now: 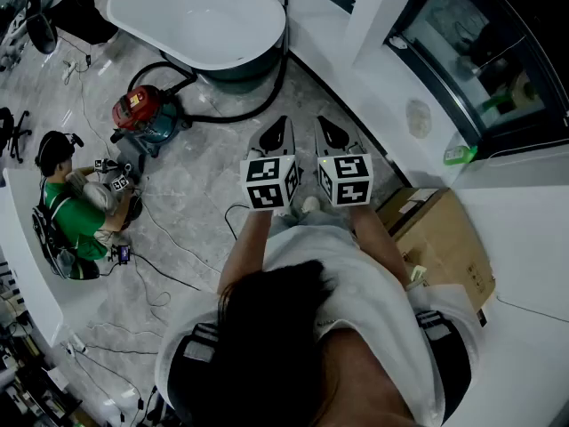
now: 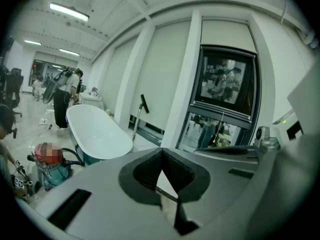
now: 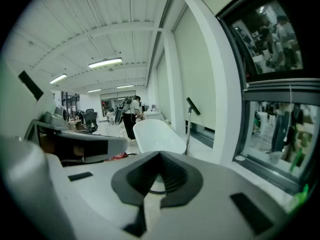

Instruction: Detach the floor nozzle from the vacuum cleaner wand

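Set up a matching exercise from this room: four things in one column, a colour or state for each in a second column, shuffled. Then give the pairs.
Things:
1. bathtub
2. vacuum canister
3. cardboard box
4. left gripper

Colour or state:
A. jaws shut, nothing between them
B. white
C. red top, teal base
D. brown

Pairs: 1-B, 2-C, 3-D, 4-A

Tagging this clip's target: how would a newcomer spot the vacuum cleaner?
Find the white bathtub at the head view's top. On the floor just left of its near end sits the vacuum cleaner: the only red-and-teal canister, its black hose curling round the tub's base.
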A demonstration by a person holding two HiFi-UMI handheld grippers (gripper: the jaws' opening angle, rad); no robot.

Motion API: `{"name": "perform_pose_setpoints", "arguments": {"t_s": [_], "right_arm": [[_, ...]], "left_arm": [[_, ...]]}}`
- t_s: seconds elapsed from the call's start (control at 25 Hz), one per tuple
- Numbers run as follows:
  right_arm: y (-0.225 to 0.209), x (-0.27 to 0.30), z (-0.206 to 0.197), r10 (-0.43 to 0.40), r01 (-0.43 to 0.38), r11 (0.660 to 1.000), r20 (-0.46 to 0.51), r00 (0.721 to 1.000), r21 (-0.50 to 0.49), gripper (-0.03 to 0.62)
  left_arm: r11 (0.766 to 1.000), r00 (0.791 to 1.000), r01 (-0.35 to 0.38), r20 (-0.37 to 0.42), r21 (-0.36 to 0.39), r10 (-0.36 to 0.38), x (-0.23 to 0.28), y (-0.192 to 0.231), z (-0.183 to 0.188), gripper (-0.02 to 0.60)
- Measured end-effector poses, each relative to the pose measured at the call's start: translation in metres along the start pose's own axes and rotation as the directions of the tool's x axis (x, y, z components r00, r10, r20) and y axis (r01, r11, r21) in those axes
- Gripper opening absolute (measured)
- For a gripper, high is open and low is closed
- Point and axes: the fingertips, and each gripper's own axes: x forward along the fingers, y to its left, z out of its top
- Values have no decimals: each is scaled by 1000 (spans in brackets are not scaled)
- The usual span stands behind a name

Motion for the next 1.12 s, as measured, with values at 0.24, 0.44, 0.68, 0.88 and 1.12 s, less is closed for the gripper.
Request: {"name": "perform_pose_setpoints", "arguments": {"t_s": [0.24, 0.44, 0.68, 0.88, 1.12], "right_arm": [[1, -3, -2, -1, 1, 1000, -2, 1000, -4, 15], [1, -5, -3, 1, -1, 1000, -6, 1000, -14, 15], [-8, -7, -4, 30, -30, 999, 11, 999, 29, 15], [-26, -8, -5, 31, -32, 998, 13, 999, 53, 15], [-52, -3, -3, 21, -21, 998, 8, 1000, 67, 15]], "left_arm": [[1000, 1000, 2, -6, 10, -2, -2, -4, -3, 5], [1000, 1000, 1, -9, 12, -1, -2, -7, -4, 5], [1000, 1000, 4, -19, 12, -4, 4, -16, -6, 5], [1000, 1000, 8, -26, 15, -8, 17, -29, -6, 5], [1000, 1000, -3, -17, 7, 3, 35, -40, 0, 5]]}}
